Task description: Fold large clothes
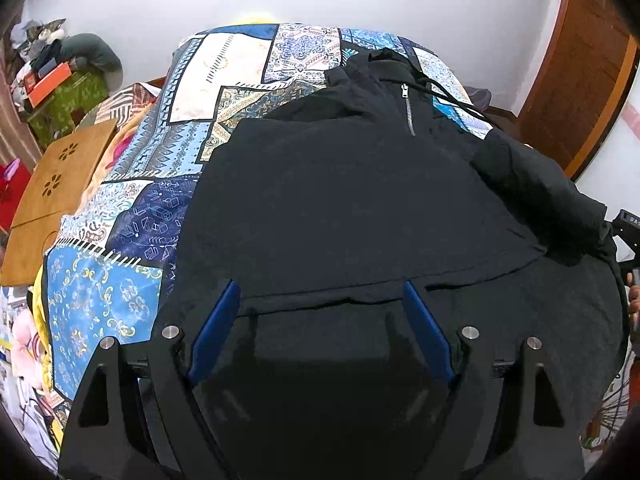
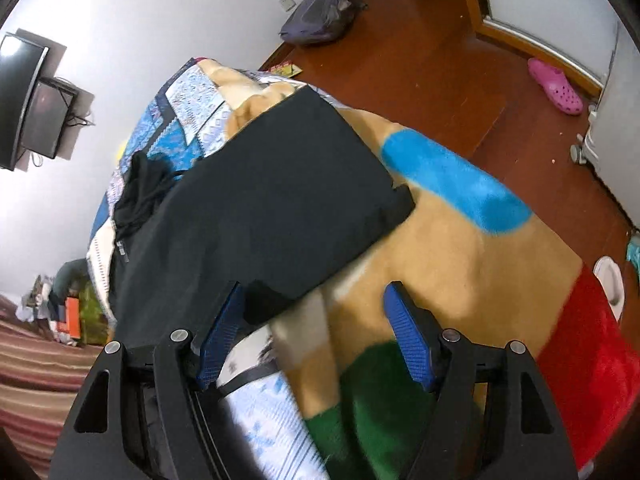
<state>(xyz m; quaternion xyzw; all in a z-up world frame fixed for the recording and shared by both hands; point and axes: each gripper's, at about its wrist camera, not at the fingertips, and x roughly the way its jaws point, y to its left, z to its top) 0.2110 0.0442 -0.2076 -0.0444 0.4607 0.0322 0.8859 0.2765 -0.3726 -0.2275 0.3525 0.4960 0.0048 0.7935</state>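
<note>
- Hoodie (image 1: 340,200), black, lies spread on the bed over a blue patchwork bedspread (image 1: 132,232); zipper (image 1: 408,110) and hood point toward the far wall.
- Lower part of the garment is folded up over the body; the folded edge runs across, just ahead of the left tool's fingertips.
- Left tool (image 1: 322,300): jaws spread wide, blue pads (image 1: 216,332) over the black fabric, nothing pinched between them.
- One sleeve (image 1: 540,196) lies across the right side of the garment, toward the bed edge.
- Right tool (image 2: 314,300): jaws spread; left pad (image 2: 222,332) sits at the hoodie's near corner, right pad over a tan fleece blanket (image 2: 460,264). Cannot tell whether the pad touches the fabric.
- Right wrist view: hoodie (image 2: 260,208) forms a rough rectangle, one edge overlapping the blanket.
- Pink clog (image 2: 556,86) and a grey backpack (image 2: 320,12) on the wooden floor (image 2: 432,64).
</note>
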